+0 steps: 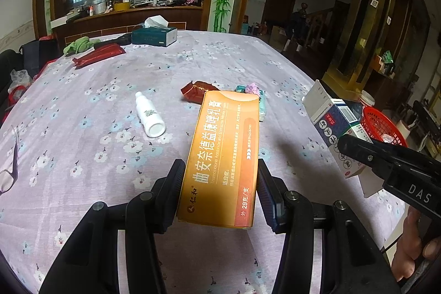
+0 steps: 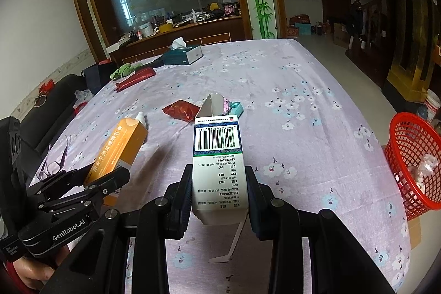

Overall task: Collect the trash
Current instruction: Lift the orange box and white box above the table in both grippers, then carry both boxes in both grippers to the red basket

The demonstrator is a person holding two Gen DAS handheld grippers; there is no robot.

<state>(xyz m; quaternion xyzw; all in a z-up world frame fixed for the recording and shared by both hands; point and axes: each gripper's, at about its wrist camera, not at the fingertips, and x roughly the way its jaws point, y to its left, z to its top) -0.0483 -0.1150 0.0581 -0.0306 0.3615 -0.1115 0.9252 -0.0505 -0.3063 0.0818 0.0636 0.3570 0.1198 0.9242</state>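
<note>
Left claw (image 1: pixel 220 189) pinches an orange ointment box (image 1: pixel 223 156) above the table (image 1: pixel 82 101); right claw (image 2: pixel 219 189) clamps a white medicine carton (image 2: pixel 217 156) — both lifted clear, presumably bound for the red basket (image 2: pixel 413 156) beside the table's edge.

the orange carton (image 1: pixel 220 159) is held lengthwise above the table (image 1: pixel 82 106), left of the red basket (image 2: pixel 413 161). the white and blue carton (image 2: pixel 217 164), top flap open, is raised nearer that basket. a white bottle (image 1: pixel 148 115), a red-brown wrapper (image 1: pixel 197 91) and a teal-and-pink scrap (image 1: pixel 255 92) lie further left of the basket, which holds crumpled white trash.
</note>
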